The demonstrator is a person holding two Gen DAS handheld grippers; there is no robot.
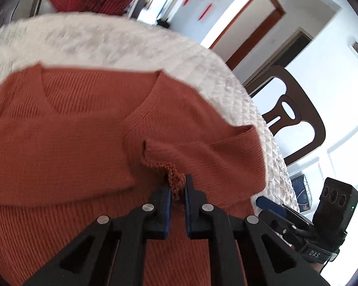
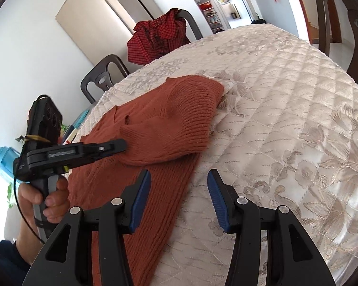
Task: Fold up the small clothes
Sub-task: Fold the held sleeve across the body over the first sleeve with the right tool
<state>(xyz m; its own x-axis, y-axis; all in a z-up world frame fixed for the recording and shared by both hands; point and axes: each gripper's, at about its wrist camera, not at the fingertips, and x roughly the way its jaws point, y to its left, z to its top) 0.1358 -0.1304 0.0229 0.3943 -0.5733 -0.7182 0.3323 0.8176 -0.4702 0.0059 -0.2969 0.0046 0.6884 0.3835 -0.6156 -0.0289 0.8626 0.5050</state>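
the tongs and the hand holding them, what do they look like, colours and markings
Both tongs, left and right, are black angular plastic frames with silver pivot pins and ribbed blue finger pads. The left unit carries a black camera block, a thin black cable and a grey handle. The left hand is bare, with a dark blue sleeve.

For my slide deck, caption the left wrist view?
Left gripper pinches the rust sweater's sleeve cuff over the quilted table.
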